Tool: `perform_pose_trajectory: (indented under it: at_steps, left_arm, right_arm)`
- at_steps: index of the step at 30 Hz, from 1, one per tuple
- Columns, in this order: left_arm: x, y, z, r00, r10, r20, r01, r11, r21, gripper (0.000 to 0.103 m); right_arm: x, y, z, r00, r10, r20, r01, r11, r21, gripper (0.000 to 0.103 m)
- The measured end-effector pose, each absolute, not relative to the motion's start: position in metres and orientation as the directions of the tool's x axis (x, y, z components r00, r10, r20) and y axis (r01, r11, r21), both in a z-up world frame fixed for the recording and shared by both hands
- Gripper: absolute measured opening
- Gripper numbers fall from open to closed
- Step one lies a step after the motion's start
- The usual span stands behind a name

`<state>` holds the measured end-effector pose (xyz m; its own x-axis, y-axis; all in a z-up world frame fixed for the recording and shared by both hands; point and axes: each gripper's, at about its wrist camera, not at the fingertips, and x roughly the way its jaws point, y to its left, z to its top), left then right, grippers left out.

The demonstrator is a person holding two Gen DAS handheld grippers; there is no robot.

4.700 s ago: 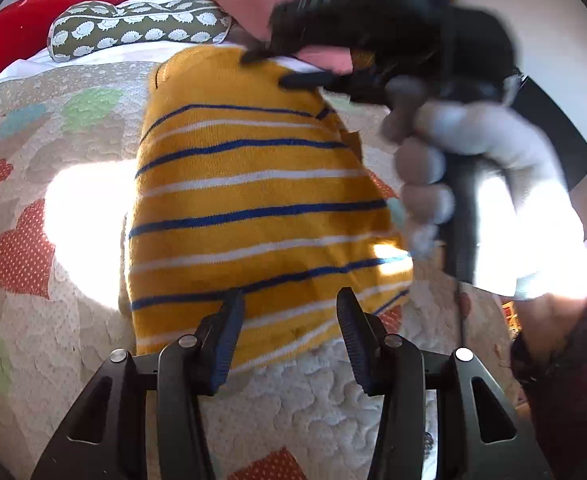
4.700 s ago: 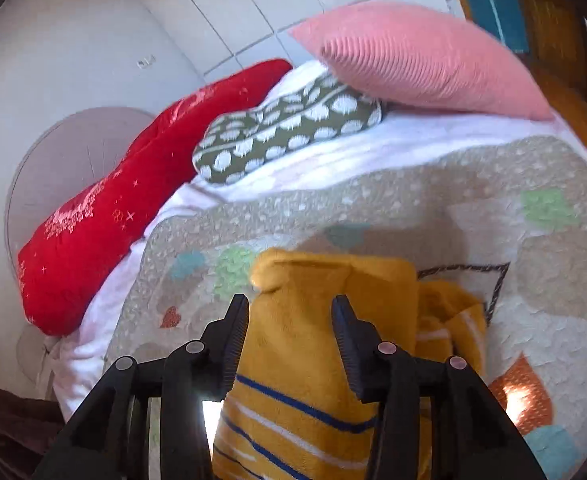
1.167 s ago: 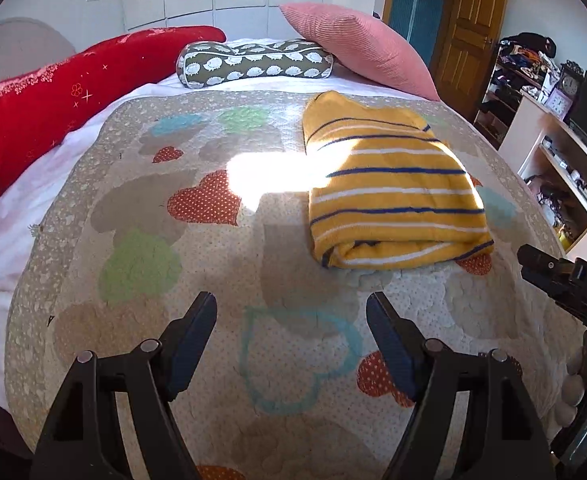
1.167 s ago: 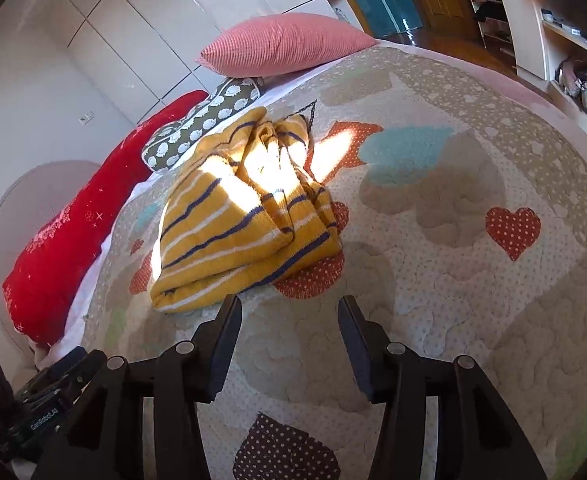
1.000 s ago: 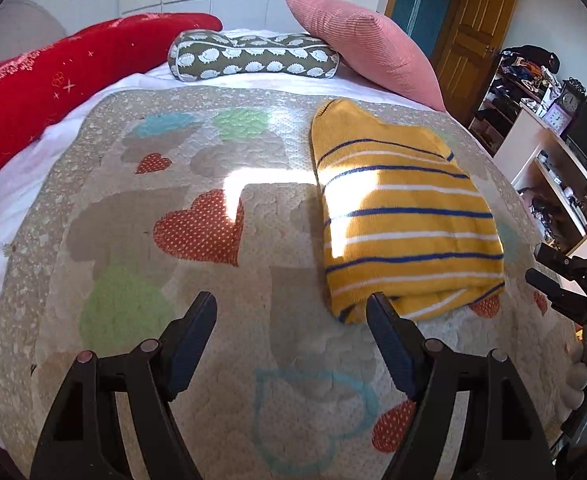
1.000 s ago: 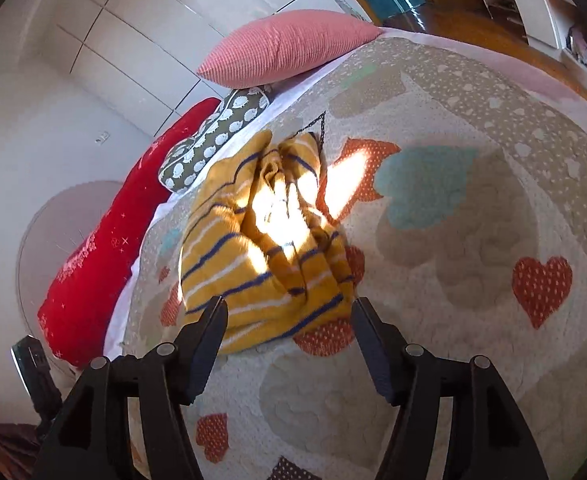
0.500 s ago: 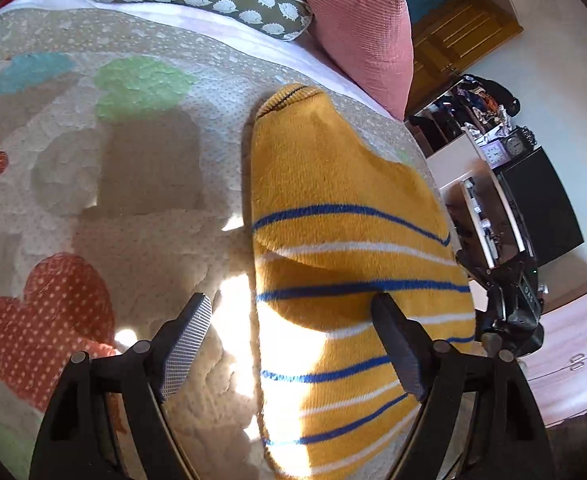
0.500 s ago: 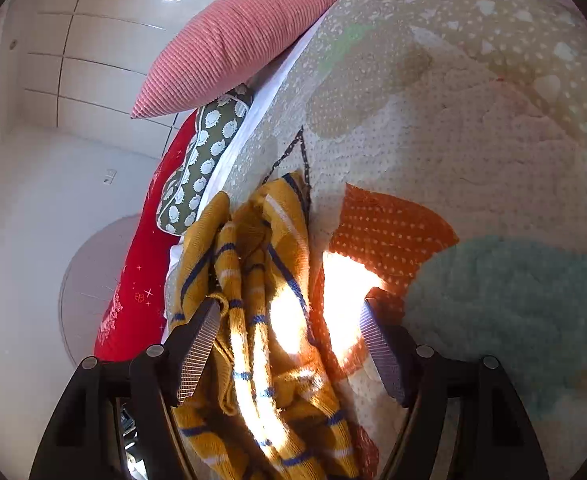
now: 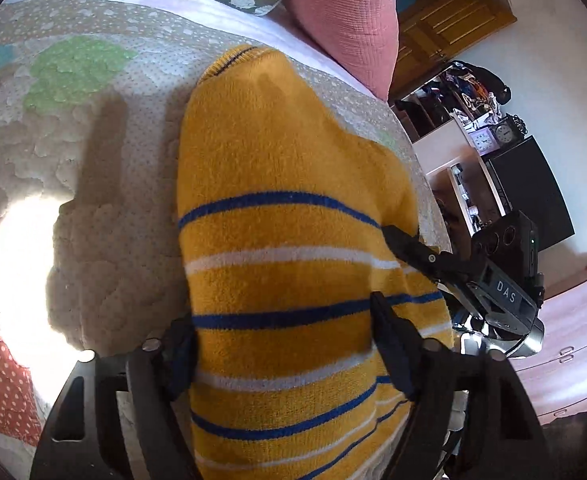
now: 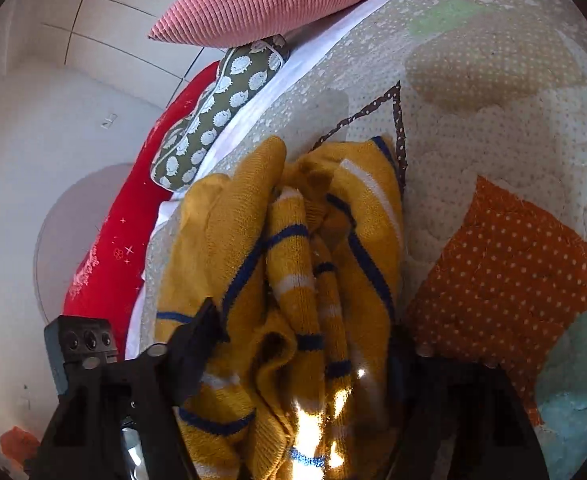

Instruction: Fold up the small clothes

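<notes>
— Where is it, then?

— On the big patchwork heart quilt (image 9: 93,140), towards its right side. It's the striped yellow knitted sweater (image 9: 285,208), folded into a thick pad, with its far end pointing at the pink ribbed pillow (image 9: 345,12).

— And the tools?

— One at each side. The left gripper (image 9: 283,320) has just been closing, and so has the right gripper (image 10: 301,320). The sweater fills the gap of both, and the pads look to be squeezing the knit. They're not fully closed, more clamped round a fat bundle.

— So what worries you?

— The right-hand side. The layers there are loose and bunched, with open folds and a rolled sleeve (image 10: 289,256) poking up. I'd guess those jaws hold only some of the layers. If the bundle is lifted or turned now, the inner ones could slide out and the fold could fall open.

— And the left?

— It's smoother there. But if one hand pulls ahead of the other, soft knit like that will likely stretch and go skew.
</notes>
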<state>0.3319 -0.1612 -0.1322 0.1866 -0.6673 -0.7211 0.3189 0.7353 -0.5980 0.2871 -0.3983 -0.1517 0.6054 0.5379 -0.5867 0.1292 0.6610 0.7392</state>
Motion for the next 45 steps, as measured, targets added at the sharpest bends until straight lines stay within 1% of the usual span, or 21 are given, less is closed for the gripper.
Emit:
perform_pose_trajectory:
  at_steps: [1,2,3,5,7,12,17,21,25,28,30,35,37,39,41,45]
  left_arm:
    - [0.33,-0.161,-0.127,0.194,-0.66,-0.726,0.323,0.742,-0.588,0.056]
    - [0.328,-0.162,-0.121,0.2,-0.657,-0.727,0.33,0.744,-0.581,0.053]
    - [0.325,-0.161,-0.114,0.207,-0.654,-0.728,0.34,0.746,-0.573,0.05]
    - [0.317,-0.159,-0.103,0.224,-0.645,-0.731,0.349,0.753,-0.558,0.049]
    - [0.309,-0.151,-0.091,0.252,-0.637,-0.729,0.348,0.762,-0.546,0.049]
    - [0.299,-0.114,-0.064,0.308,-0.64,-0.704,0.319,0.766,-0.558,0.049]
    - [0.295,-0.082,-0.05,0.37,-0.596,-0.713,0.3,0.803,-0.515,0.049]
    - [0.295,-0.053,-0.062,0.394,-0.54,-0.744,0.254,0.842,-0.477,0.049]
    - [0.299,-0.031,-0.09,0.385,-0.491,-0.781,0.198,0.871,-0.45,0.049]
    - [0.299,-0.027,-0.107,0.38,-0.473,-0.795,0.166,0.88,-0.445,0.052]
    - [0.298,-0.028,-0.108,0.392,-0.472,-0.789,0.17,0.881,-0.442,0.053]
    - [0.296,-0.04,-0.101,0.411,-0.434,-0.801,0.192,0.901,-0.389,0.054]
    - [0.295,-0.042,-0.1,0.415,-0.423,-0.806,0.191,0.906,-0.377,0.054]
    - [0.295,-0.043,-0.099,0.417,-0.419,-0.807,0.194,0.908,-0.371,0.054]
    - [0.294,-0.045,-0.097,0.421,-0.409,-0.81,0.199,0.912,-0.358,0.054]
    - [0.299,-0.053,-0.082,0.438,-0.41,-0.8,0.229,0.911,-0.342,0.053]
  right_arm:
    - [0.286,-0.398,-0.152,0.61,0.538,-0.582,0.13,0.656,0.743,0.055]
    - [0.285,-0.397,-0.15,0.615,0.541,-0.574,0.127,0.651,0.748,0.049]
    - [0.282,-0.397,-0.147,0.62,0.545,-0.565,0.121,0.645,0.754,0.047]
    - [0.276,-0.396,-0.137,0.631,0.548,-0.548,0.103,0.641,0.76,0.044]
    - [0.275,-0.388,-0.125,0.634,0.56,-0.533,0.077,0.641,0.764,0.043]
    - [0.274,-0.363,-0.097,0.633,0.604,-0.484,0.005,0.622,0.783,0.043]
    - [0.285,-0.335,-0.083,0.618,0.647,-0.446,-0.052,0.6,0.798,0.043]
    - [0.299,-0.31,-0.089,0.609,0.647,-0.459,-0.066,0.618,0.783,0.043]
    - [0.314,-0.287,-0.114,0.588,0.643,-0.491,-0.032,0.625,0.78,0.043]
    - [0.322,-0.277,-0.135,0.569,0.633,-0.525,-0.002,0.639,0.769,0.043]
    - [0.324,-0.276,-0.144,0.571,0.628,-0.529,0.011,0.638,0.77,0.043]
    - [0.326,-0.28,-0.145,0.56,0.623,-0.547,0.016,0.651,0.759,0.05]
    - [0.325,-0.282,-0.144,0.561,0.617,-0.551,0.019,0.656,0.755,0.05]
    - [0.323,-0.283,-0.143,0.561,0.62,-0.549,0.019,0.653,0.757,0.05]
    - [0.322,-0.282,-0.143,0.558,0.63,-0.54,0.013,0.644,0.765,0.045]
    - [0.315,-0.284,-0.13,0.57,0.63,-0.527,-0.007,0.646,0.764,0.042]
